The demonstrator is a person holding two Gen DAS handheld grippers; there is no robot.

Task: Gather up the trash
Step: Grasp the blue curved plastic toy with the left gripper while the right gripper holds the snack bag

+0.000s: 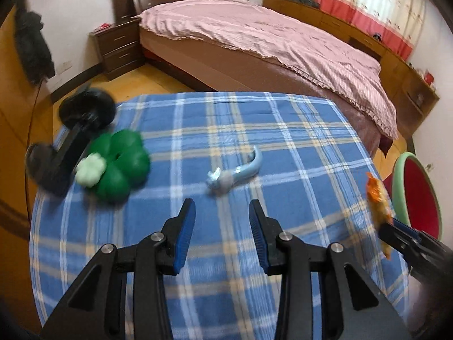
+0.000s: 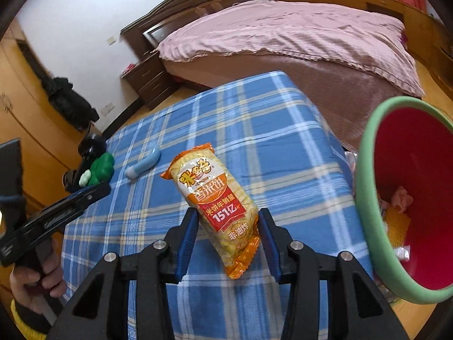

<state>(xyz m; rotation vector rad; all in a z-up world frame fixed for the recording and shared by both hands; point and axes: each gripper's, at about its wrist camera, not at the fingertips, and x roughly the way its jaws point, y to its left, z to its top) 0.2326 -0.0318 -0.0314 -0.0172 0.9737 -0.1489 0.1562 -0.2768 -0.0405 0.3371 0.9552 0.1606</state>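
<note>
The right hand-held gripper [image 2: 228, 228] is squeezing a rice cracker packet [image 2: 216, 206] between its two blue pads. The packet is orange and yellow with a red label, and it stands up tall, lifted above the worktop [image 2: 269, 141], which has a blue plaid cloth on it. In the left wrist view the same packet [image 1: 378, 201] shows at the far right, and it looks blurry.

Just to the right of the packet is a trash bin [image 2: 365, 170] — green on the rim, red inside. It stands beside the worktop's edge. Some bits of trash lie at the bottom of it.

The left hand-held gripper [image 1: 222, 226] holds nothing, and its two fingers are spread wide apart. It hangs above the cloth. In front of it, not touching, lies a crumpled light blue wrapper [image 1: 236, 174] on the worktop.

On the left side of the worktop sits a green clover-shaped toy [image 1: 119, 167] with a small pale clover on top. A black dumbbell [image 1: 70, 138] lies right beside it — it looks like they touch.

Behind the worktop is a big bed [image 1: 269, 36] with a pink cover, and a dark nightstand [image 1: 119, 48] next to it.
</note>
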